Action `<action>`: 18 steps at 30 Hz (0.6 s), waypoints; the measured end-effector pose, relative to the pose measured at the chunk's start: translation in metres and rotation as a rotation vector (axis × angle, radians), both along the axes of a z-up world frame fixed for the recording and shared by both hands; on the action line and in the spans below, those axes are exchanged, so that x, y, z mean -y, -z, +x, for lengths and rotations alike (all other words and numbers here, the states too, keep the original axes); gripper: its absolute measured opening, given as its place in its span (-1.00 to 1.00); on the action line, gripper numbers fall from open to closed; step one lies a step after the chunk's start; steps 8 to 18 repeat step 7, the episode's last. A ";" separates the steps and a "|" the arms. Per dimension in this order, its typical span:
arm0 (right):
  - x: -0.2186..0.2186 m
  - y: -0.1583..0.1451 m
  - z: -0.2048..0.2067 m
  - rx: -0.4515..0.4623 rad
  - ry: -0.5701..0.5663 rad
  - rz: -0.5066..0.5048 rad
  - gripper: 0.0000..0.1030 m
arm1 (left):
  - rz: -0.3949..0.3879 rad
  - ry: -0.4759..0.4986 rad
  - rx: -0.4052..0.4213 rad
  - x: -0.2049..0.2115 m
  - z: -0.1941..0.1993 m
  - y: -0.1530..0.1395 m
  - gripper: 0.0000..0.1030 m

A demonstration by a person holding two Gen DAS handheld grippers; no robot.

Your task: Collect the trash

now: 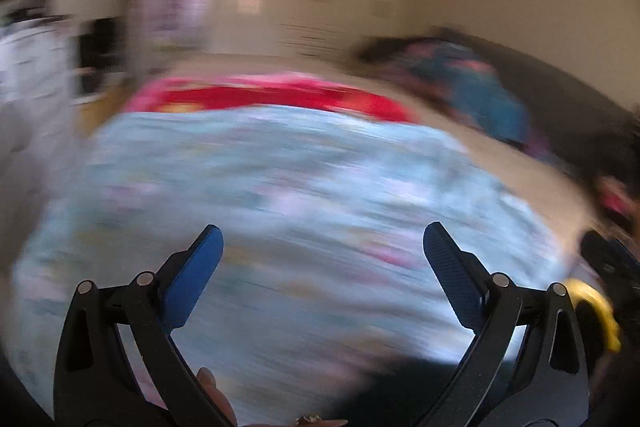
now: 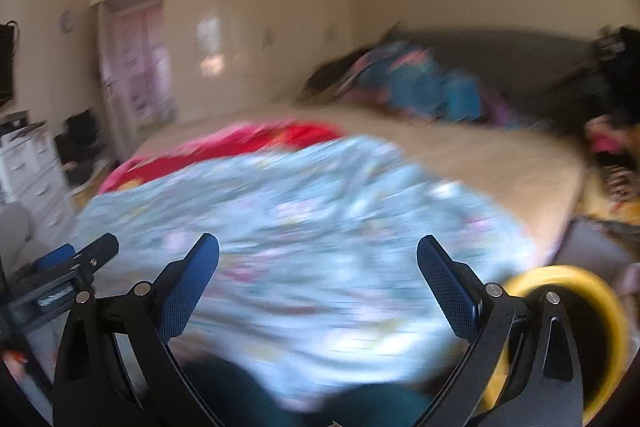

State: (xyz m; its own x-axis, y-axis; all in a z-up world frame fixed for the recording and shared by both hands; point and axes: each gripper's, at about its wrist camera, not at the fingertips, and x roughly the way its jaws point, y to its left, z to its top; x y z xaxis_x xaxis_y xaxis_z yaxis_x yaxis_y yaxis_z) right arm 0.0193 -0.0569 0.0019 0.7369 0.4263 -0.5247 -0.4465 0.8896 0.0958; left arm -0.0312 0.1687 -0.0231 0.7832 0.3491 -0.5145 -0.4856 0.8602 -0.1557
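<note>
Both views are motion-blurred and show a bedroom. My left gripper (image 1: 322, 239) is open over a light blue patterned blanket (image 1: 280, 211) on the bed, nothing between its blue pads. My right gripper (image 2: 318, 251) is open too, over the same blanket (image 2: 304, 227). A yellow round container (image 2: 600, 327) sits at the lower right beside the right gripper; its yellow rim (image 1: 596, 307) also shows at the lower right of the left wrist view. The left gripper (image 2: 72, 263) appears at the left edge of the right wrist view. I cannot make out any trash in the blur.
A red and pink blanket (image 2: 240, 143) lies behind the blue one on the tan mattress (image 2: 500, 155). Blue and dark bedding (image 2: 432, 87) is piled by the dark headboard (image 2: 520, 59). White drawers (image 2: 28, 167) stand at left, cream wardrobes (image 2: 248, 39) behind.
</note>
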 end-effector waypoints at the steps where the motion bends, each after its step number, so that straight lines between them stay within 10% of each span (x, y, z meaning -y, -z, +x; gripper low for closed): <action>1: -0.043 0.009 0.007 -0.053 -0.074 -0.045 0.88 | 0.006 -0.093 -0.027 -0.036 -0.003 0.006 0.79; 7: -0.236 0.071 0.011 -0.268 -0.358 -0.194 0.88 | -0.067 -0.419 -0.265 -0.214 -0.022 0.071 0.79; 18: -0.236 0.071 0.011 -0.268 -0.358 -0.194 0.88 | -0.067 -0.419 -0.265 -0.214 -0.022 0.071 0.79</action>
